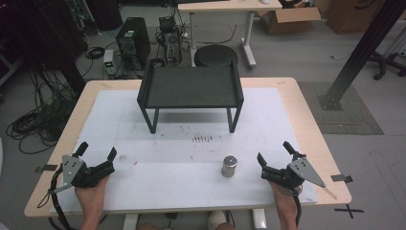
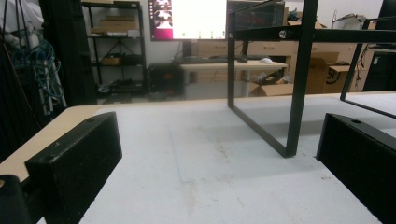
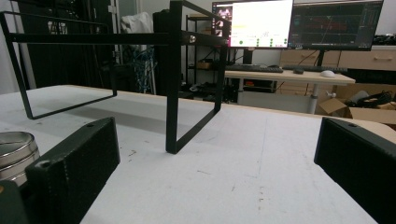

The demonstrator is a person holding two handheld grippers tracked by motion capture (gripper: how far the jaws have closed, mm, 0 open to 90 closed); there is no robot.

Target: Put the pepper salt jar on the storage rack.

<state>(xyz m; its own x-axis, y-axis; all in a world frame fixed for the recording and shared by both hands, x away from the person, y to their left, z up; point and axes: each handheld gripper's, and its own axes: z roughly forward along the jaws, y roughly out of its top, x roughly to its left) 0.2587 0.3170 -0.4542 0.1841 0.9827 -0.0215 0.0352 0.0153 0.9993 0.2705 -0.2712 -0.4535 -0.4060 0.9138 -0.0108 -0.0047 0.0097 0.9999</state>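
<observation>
High view: a small metal cylinder, silvery with a flat top and a banded side, stands upright on the white mat that covers the wooden table. It stands in the near right part of the mat, just to the left of the right claw and apart from it. A black raised shelf on four thin legs stands at the far centre of the mat, well apart from the cylinder. The left claw rests near the table's near left corner, jaws spread wide and holding nothing; the right claw, near the near right corner, is likewise spread and empty. Each is held by a hand that enters from the bottom edge. Between the two claws the mat lies bare up to the shelf legs. Right gripper view: the cylinder shows at the left edge, outside the left jaw.
</observation>
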